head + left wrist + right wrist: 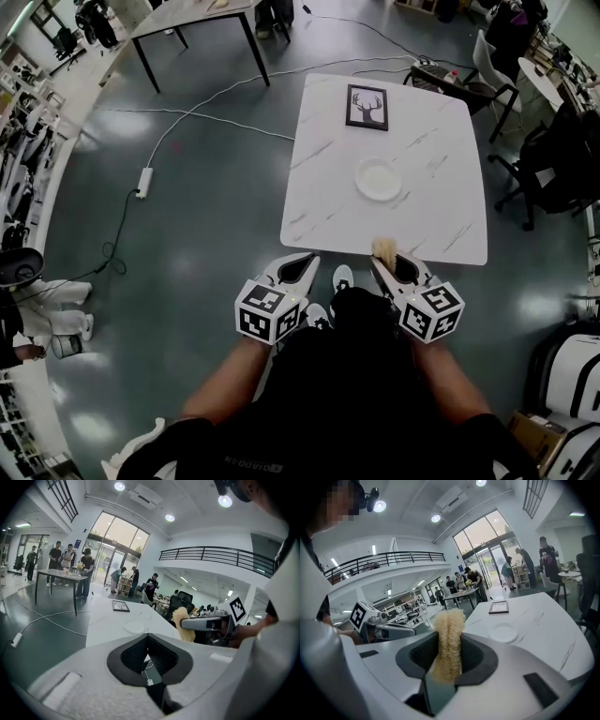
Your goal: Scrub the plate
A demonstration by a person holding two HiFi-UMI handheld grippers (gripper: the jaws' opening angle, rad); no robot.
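Observation:
A round white plate (378, 178) lies near the middle of a white marble table (328, 187), well ahead of both grippers; it also shows as the plate (136, 627) and the plate (502, 633). My right gripper (385, 258) is shut on a tan loofah scrubber (384, 247), held at the table's near edge. The scrubber (449, 625) sticks up between the jaws of the right gripper (448, 644). Level with it to the left, my left gripper (303, 266) is shut with nothing in it, short of the table. The left gripper (148, 637) sees the scrubber (180, 620) to its right.
A black-framed deer picture (367, 107) lies at the table's far end. Dark office chairs (548, 159) stand to the right. A black table (192, 19) stands at the back left, with people (65, 557) around it. A cable and power strip (143, 182) lie on the floor at left.

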